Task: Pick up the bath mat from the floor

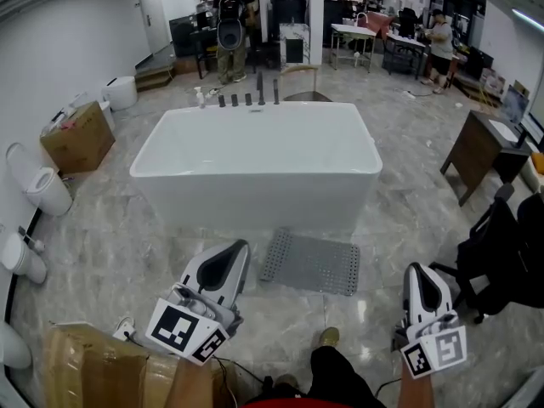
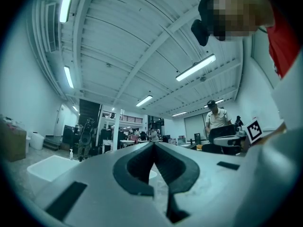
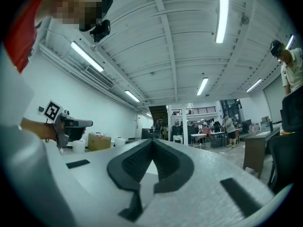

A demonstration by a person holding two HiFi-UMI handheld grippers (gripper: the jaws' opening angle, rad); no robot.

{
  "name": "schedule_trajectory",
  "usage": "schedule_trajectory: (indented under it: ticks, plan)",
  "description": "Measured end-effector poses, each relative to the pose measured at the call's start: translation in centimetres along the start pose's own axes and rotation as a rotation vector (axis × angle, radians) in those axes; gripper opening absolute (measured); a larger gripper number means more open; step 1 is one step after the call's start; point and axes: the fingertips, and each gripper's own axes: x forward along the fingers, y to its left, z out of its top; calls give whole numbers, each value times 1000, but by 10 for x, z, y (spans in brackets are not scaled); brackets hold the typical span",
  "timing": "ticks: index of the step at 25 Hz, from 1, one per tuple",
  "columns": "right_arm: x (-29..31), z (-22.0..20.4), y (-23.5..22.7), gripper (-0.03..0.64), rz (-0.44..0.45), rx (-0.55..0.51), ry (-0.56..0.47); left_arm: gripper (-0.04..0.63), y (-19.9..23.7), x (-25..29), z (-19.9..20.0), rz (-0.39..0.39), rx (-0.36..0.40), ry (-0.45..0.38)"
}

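Left tongs (image 2: 154,144) shut, jaws pressed together tip to tip, nothing between them; right tongs (image 3: 152,141) likewise closed and empty; both held low in front of the person, above the floor (image 1: 110,236), and both gripper views look out across the room and up at the ceiling lights; marker cube on each one faces the head camera.

Bath mat (image 1: 313,263) is grey with a dotted texture; it lies flat on the floor just in front of the near wall of the white bathtub (image 1: 255,155), right of the tub's middle; in the head view it sits between the two tongs, with the left one close to its left edge and the right one well apart to its right; neither touches it; the person's shoe (image 1: 328,337) is on the floor nearer than the mat.

Small dark fixtures and bottles (image 1: 246,99) stand in a row along the tub's far rim; cardboard box (image 1: 78,138) is on the floor left of the tub, with white toilets (image 1: 47,189) along the left wall; second cardboard box (image 1: 93,368) is at the bottom-left corner of the head view; dark wooden desk (image 1: 476,147) and black chair (image 1: 501,245) are to the right; people and tables are far back in the room.
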Motion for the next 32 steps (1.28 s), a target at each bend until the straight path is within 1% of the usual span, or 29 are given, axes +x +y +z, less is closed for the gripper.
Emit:
schedule_trajectory:
  ticks: [3,6,12,18,24,27,32]
  plan:
    - [13,-7,-14,3,-1,-28,6,11,4,16,-6,7,4,7]
    - [34,-15,-34,3,0,-65,6,11,13,38,-14,32,11,14]
    - [90,-38,-90,3,-2,-67,8,11,36,107,-40,68,45,41]
    - [151,-68,-138,3,25,-52,41,11,60,177,-72,107,46,66]
    - [200,-105,-182,3,53,-26,85,11,77,233,-102,149,48,109]
    - [216,-126,-196,3,69,-11,115,11,84,253,-117,170,49,132]
    - [235,-157,-210,3,66,22,169,11,96,277,-142,186,42,172]
